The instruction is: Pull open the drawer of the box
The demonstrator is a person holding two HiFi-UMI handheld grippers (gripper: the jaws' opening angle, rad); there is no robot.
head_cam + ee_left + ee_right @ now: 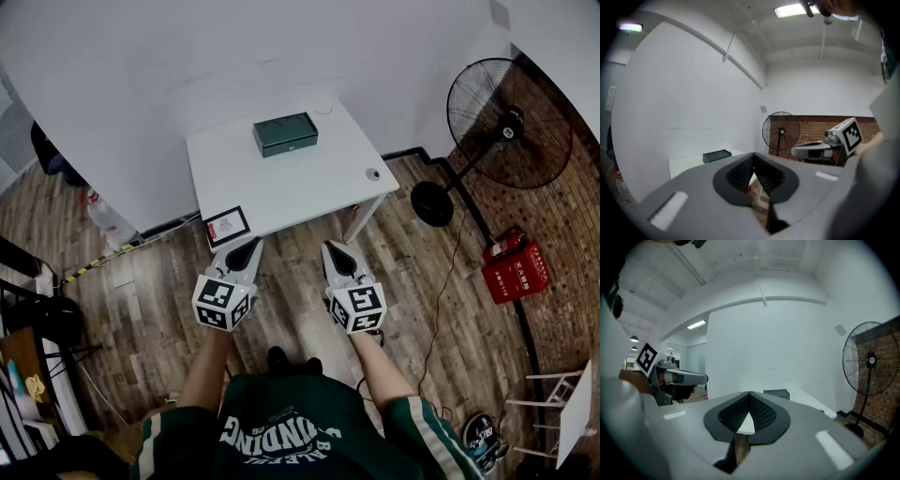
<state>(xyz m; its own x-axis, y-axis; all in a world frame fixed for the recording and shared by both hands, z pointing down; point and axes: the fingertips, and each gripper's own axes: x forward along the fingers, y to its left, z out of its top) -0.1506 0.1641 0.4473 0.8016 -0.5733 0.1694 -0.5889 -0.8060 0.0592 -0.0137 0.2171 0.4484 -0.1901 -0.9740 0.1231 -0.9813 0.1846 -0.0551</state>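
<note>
A dark green box (284, 134) sits at the far middle of a white table (309, 183), its front face toward me. In the head view both grippers hang over the wooden floor just short of the table's near edge, well apart from the box. My left gripper (251, 244) points at the table's front left, my right gripper (330, 247) at its front middle. Both have their jaws together with nothing between them. The box (717, 155) shows small and far beyond the left gripper (752, 158), and the box (776, 393) sits likewise beyond the right gripper (749, 395).
A framed card (227, 226) lies at the table's front left corner, and a small round thing (373, 174) near its right edge. A standing fan (506, 127) and a red fire-extinguisher box (514, 265) stand to the right, with a cable trailing over the floor.
</note>
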